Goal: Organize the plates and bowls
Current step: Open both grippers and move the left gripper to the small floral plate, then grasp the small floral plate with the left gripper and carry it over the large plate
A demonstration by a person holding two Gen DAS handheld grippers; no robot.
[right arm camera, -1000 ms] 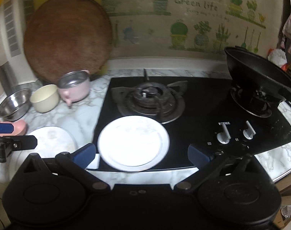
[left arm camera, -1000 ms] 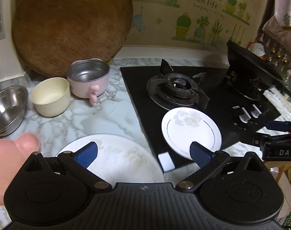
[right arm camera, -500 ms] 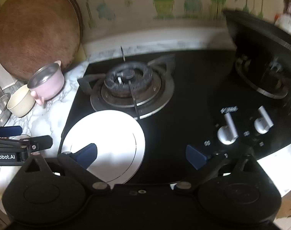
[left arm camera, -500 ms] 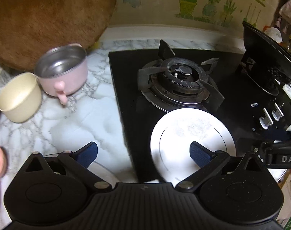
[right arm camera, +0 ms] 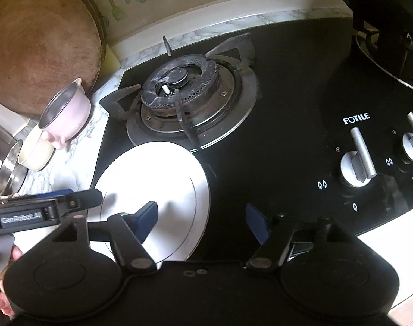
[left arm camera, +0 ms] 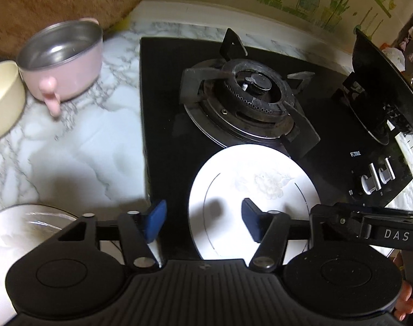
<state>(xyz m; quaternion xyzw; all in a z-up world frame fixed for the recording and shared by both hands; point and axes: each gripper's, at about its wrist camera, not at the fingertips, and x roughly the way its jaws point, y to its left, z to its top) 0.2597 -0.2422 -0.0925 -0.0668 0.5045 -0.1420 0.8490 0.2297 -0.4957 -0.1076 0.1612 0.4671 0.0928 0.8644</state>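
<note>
On the black stove top, just in front of the burner (left arm camera: 250, 100), lies the small white plate (left arm camera: 260, 190). Both claws straddle opposite rims and are closing, the left gripper (left arm camera: 203, 221) and the right gripper (right arm camera: 202, 221) half apart, pads not yet pressing. Best to pinch each rim squarely and lift level, so the glazed plate doesn't slip.

White grey-veined marble counter (left arm camera: 78, 163), black glass gas hob (right arm camera: 288, 87) set into it. On the hob's front left corner: round white plate with a thin dark ring (left arm camera: 260, 179), just before the burner. On the marble left of the hob: pink steel-lined bowl (left arm camera: 65, 62), cream bowl (left arm camera: 2, 100) touching it, steel bowl (right arm camera: 9, 171) beyond. Front left edge: another white plate (left arm camera: 21, 231), possibly patterned.
</note>
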